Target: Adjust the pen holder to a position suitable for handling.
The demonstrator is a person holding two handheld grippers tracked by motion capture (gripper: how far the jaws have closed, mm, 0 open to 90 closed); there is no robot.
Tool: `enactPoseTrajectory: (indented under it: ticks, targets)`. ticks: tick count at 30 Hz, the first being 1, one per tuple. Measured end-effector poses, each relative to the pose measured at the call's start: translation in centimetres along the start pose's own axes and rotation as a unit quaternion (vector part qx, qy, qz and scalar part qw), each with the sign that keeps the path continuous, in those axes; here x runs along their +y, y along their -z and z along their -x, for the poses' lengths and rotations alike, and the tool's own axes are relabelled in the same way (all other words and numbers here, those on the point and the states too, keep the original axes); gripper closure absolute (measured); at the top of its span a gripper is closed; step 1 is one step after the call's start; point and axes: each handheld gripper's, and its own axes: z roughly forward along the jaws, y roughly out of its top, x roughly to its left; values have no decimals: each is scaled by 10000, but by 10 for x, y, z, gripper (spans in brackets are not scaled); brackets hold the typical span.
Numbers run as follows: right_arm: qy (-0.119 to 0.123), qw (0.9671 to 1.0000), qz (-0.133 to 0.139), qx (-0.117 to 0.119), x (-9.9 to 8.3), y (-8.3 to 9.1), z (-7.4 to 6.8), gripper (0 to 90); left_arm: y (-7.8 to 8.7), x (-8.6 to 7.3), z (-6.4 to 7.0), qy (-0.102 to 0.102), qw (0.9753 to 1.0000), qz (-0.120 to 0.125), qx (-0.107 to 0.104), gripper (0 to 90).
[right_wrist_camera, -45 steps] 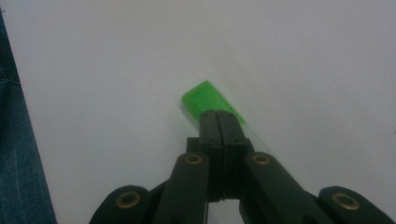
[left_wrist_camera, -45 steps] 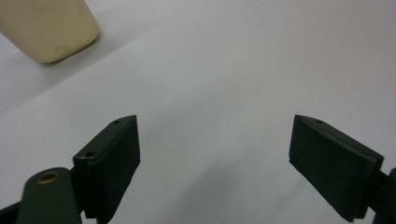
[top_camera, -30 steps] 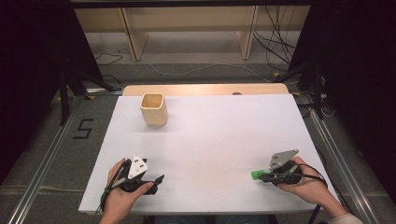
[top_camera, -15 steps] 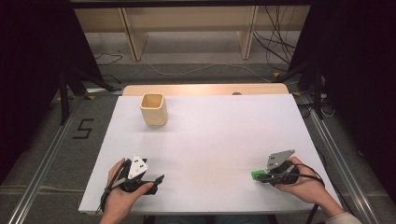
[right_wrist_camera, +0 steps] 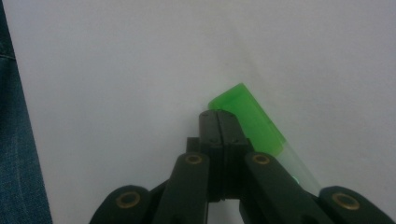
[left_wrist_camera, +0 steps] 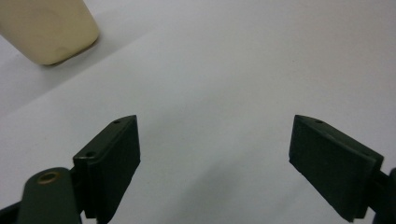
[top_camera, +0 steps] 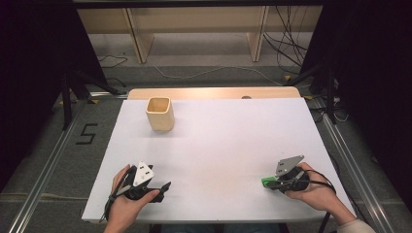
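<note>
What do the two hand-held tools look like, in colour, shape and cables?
Both are black. The left tool carries a white three-cornered plate with small dark marks, and its flat rectangular pads have small screw holes. The right tool carries a grey three-cornered plate; brass-coloured rivets join its linkage arms. A black cable trails from each. A light sleeve cuff shows at the right wrist.

From my seat I look down on a white table (top_camera: pixel 228 141) with a pale wooden strip (top_camera: pixel 214 92) along its far edge at 12 o'clock. Beyond it stands a light wooden shelf frame (top_camera: pixel 194 29) on a grey floor (top_camera: pixel 204 58) strewn with cables (top_camera: pixel 286 29). Black curtains (top_camera: pixel 34 58) close in at 9 and 3 o'clock. A "5" (top_camera: pixel 87 134) is marked on the floor at 9 o'clock, beside a metal rail (top_camera: pixel 48 174).
</note>
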Motion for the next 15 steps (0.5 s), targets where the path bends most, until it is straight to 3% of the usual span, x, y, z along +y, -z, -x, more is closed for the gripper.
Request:
enactPoseTrajectory:
  ticks: [15]
  targets:
    - [-21,10000,-14,-30,3,-4,3,900,0,0,0,-5,10000,14,0,162]
